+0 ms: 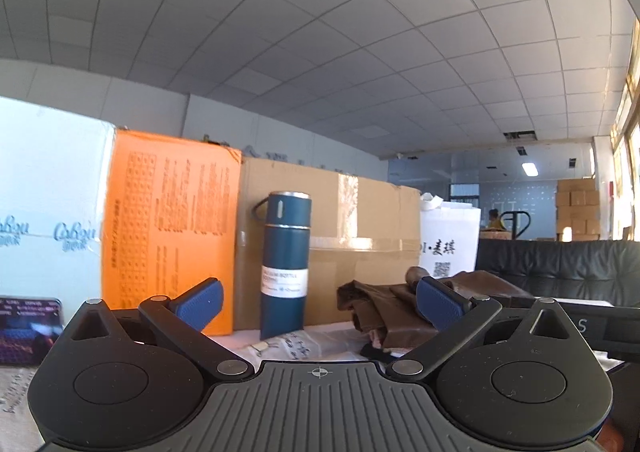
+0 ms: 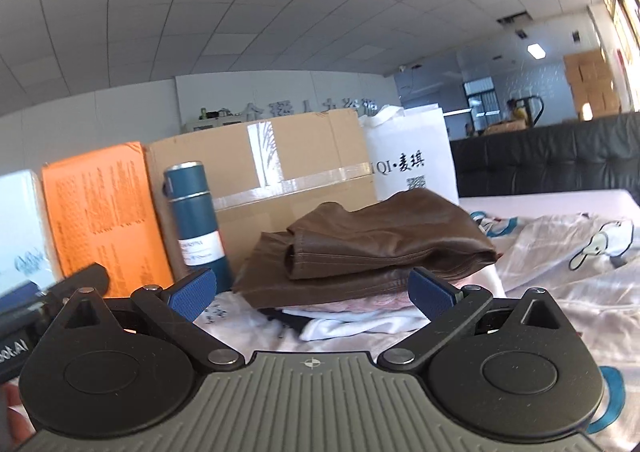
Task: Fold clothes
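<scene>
A folded brown leather-like garment (image 2: 372,248) lies on top of a stack of folded white and pink clothes (image 2: 360,320) on the table. It also shows in the left wrist view (image 1: 384,312). A white garment with a cartoon duck print (image 2: 572,256) lies spread to the right. My right gripper (image 2: 312,294) is open and empty, just in front of the stack. My left gripper (image 1: 320,302) is open and empty, low over the table, to the left of the stack.
A dark teal thermos bottle (image 1: 285,264) stands before a cardboard box (image 1: 360,236). An orange box (image 1: 168,228) and a white box (image 1: 48,211) stand to the left. A white bag (image 2: 412,159) stands behind the stack. A black sofa (image 2: 560,155) is beyond the table.
</scene>
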